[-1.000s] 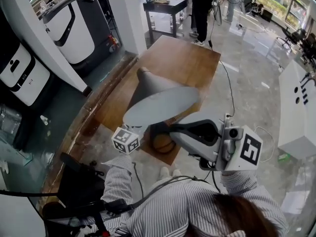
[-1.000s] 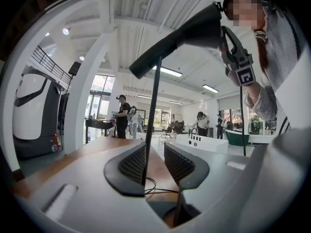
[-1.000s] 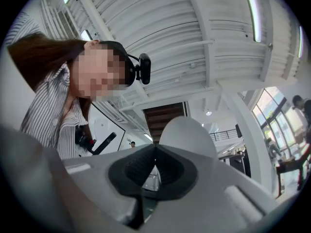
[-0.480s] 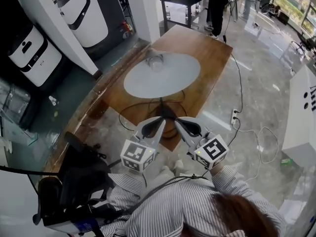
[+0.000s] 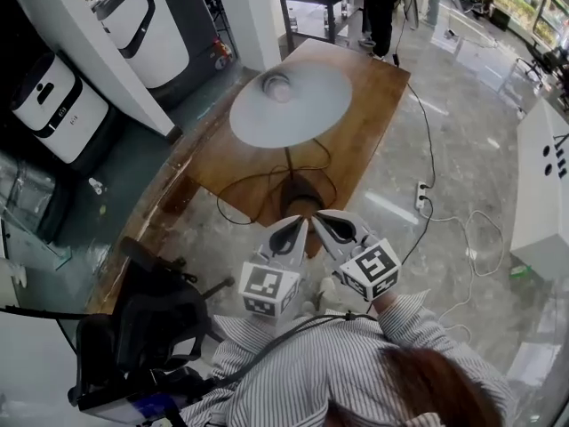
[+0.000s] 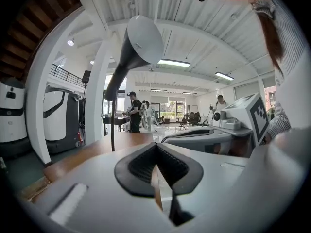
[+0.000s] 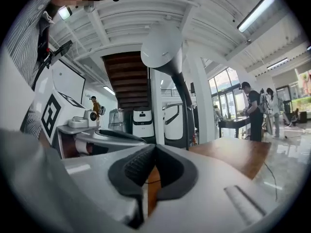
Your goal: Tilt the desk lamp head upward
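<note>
Because neither touches the lamp [image 5: 289,105] at the tabletop's [image 5: 373,123] near edge, the left gripper [image 5: 296,228] and right gripper [image 5: 324,221], both pressed together empty, seem held merely to stay clear.

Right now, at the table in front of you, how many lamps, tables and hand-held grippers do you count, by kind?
Desk lamp: 1
Wooden table: 1
Hand-held grippers: 2, the left hand-held gripper and the right hand-held gripper, both shut and empty
Total: 4
</note>
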Demonstrator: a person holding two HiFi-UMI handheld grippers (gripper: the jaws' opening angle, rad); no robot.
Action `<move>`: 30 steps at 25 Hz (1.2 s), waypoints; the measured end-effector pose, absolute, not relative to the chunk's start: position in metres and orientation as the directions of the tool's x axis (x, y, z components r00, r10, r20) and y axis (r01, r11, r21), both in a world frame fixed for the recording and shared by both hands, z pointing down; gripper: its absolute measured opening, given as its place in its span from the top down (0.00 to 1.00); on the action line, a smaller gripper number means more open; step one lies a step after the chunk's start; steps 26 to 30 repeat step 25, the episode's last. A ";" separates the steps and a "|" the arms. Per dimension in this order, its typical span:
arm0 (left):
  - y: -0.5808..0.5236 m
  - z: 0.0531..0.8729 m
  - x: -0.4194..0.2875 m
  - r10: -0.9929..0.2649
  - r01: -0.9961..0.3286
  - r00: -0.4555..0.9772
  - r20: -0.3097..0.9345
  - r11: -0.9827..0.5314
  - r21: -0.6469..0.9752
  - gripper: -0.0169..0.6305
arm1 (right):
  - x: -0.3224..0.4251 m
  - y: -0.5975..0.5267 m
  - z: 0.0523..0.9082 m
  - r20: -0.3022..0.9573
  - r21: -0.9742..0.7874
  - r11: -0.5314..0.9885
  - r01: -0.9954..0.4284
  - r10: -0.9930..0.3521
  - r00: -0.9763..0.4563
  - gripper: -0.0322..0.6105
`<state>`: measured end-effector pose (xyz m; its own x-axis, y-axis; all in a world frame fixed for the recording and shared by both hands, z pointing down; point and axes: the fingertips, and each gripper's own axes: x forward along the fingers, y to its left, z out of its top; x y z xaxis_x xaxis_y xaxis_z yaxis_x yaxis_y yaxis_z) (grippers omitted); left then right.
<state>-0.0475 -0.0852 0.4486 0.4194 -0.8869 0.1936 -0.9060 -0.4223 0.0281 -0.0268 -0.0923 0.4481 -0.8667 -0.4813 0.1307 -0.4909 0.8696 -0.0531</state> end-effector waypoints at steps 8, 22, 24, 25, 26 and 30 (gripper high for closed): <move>-0.079 0.457 -0.052 -0.883 -0.908 0.417 0.216 -0.414 0.062 0.96 | -0.021 -0.081 0.450 0.156 -0.051 0.855 -0.515 -0.503 -0.850 0.95; -0.083 0.452 -0.041 -0.884 -0.907 0.420 0.206 -0.418 0.053 0.96 | -0.017 -0.085 0.448 0.167 -0.038 0.860 -0.509 -0.497 -0.851 0.95; -0.082 0.453 -0.040 -0.883 -0.905 0.424 0.204 -0.422 0.053 0.96 | -0.017 -0.085 0.450 0.171 -0.039 0.858 -0.512 -0.499 -0.850 0.95; -0.082 0.454 -0.039 -0.881 -0.904 0.426 0.204 -0.423 0.059 0.96 | -0.016 -0.085 0.451 0.172 -0.040 0.857 -0.513 -0.500 -0.849 0.95; -0.082 0.454 -0.039 -0.881 -0.904 0.426 0.204 -0.423 0.059 0.96 | -0.016 -0.085 0.451 0.172 -0.040 0.857 -0.513 -0.500 -0.849 0.95; -0.082 0.454 -0.039 -0.881 -0.904 0.426 0.204 -0.423 0.059 0.96 | -0.016 -0.085 0.451 0.172 -0.040 0.857 -0.513 -0.500 -0.849 0.95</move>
